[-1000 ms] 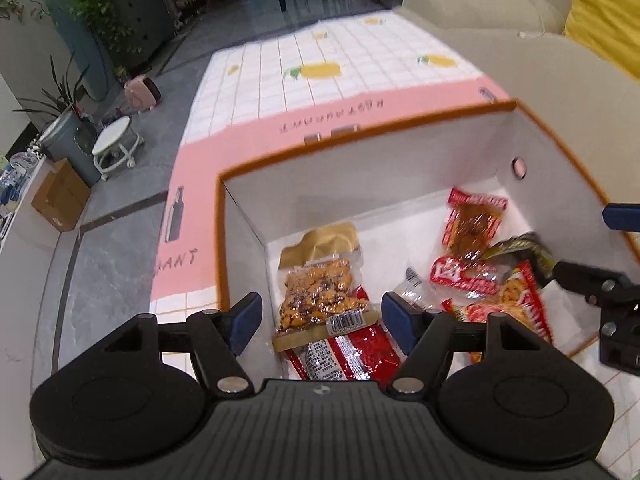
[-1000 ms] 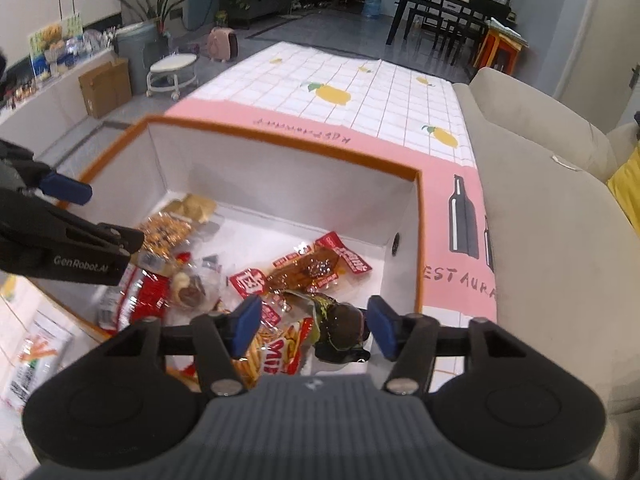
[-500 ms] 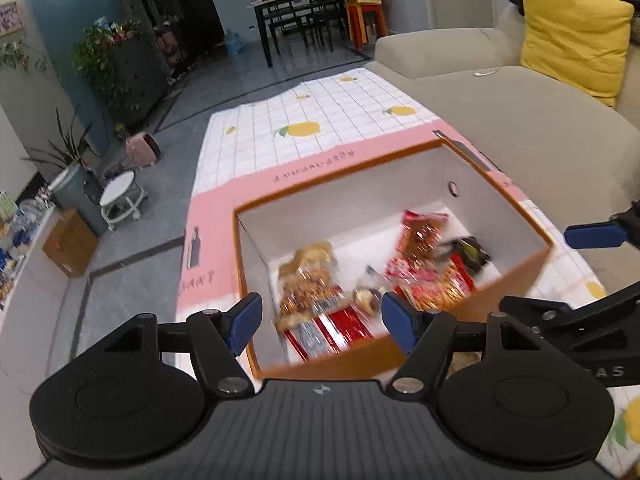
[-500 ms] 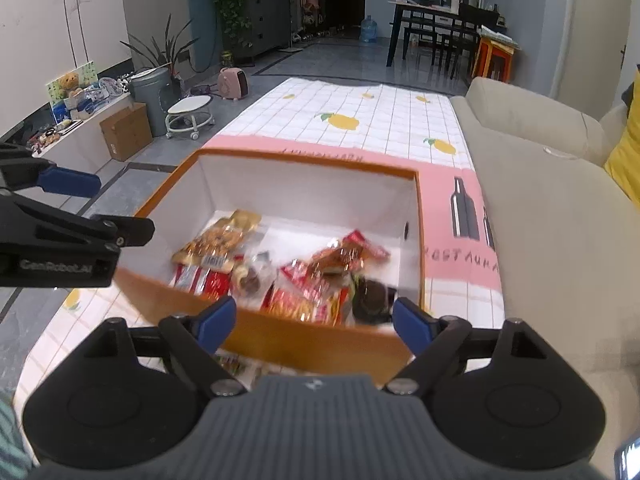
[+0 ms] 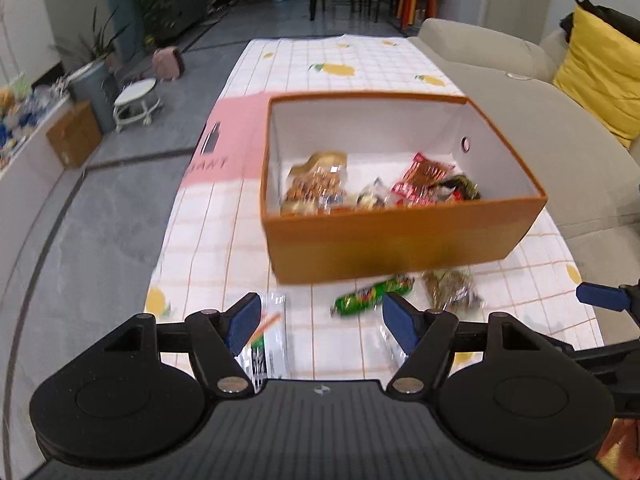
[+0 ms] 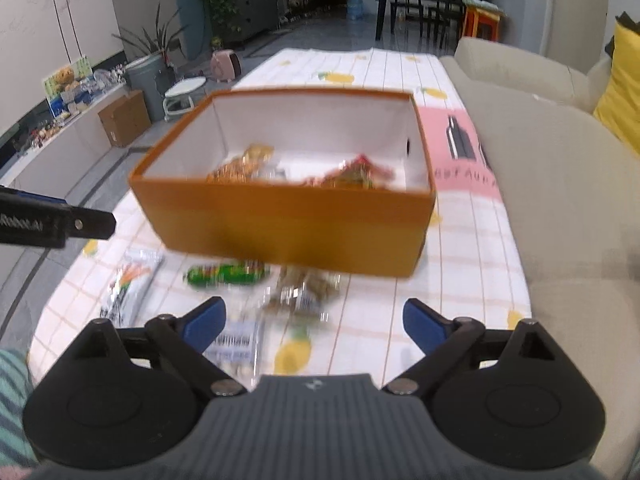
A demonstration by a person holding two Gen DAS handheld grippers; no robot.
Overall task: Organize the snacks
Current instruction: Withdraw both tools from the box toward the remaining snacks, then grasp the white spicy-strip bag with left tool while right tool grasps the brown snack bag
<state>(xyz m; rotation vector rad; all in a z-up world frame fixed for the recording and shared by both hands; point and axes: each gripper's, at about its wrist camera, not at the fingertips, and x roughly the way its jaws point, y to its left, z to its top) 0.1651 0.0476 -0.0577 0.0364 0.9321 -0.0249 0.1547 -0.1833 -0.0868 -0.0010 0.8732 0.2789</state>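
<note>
An orange box point(image 5: 400, 236) with white inner walls stands on the tablecloth and holds several snack packets point(image 5: 316, 188). In front of it lie a green packet point(image 5: 372, 294), a clear packet of brown snacks point(image 5: 448, 288) and a white packet point(image 5: 268, 344). My left gripper point(image 5: 322, 320) hovers over these loose packets, jaws opening a touch, nothing between them. My right gripper point(image 6: 314, 320) hangs above the clear packet point(image 6: 304, 292) near the green packet point(image 6: 226, 274). Its jaws are opening wide and grip nothing. The box point(image 6: 280, 232) is just beyond.
A beige sofa point(image 5: 540, 140) with a yellow cushion point(image 5: 600, 72) runs along the table's right side. The table's left edge drops to a grey floor with a stool point(image 5: 134, 98) and a cardboard box point(image 5: 74, 134). Another white packet point(image 6: 128, 288) lies left. A striped sleeve point(image 6: 12, 400) shows.
Both grippers drew back from over the box's inside to the near side of the table. The right jaws spread wider. The loose packets in front of the box came into view.
</note>
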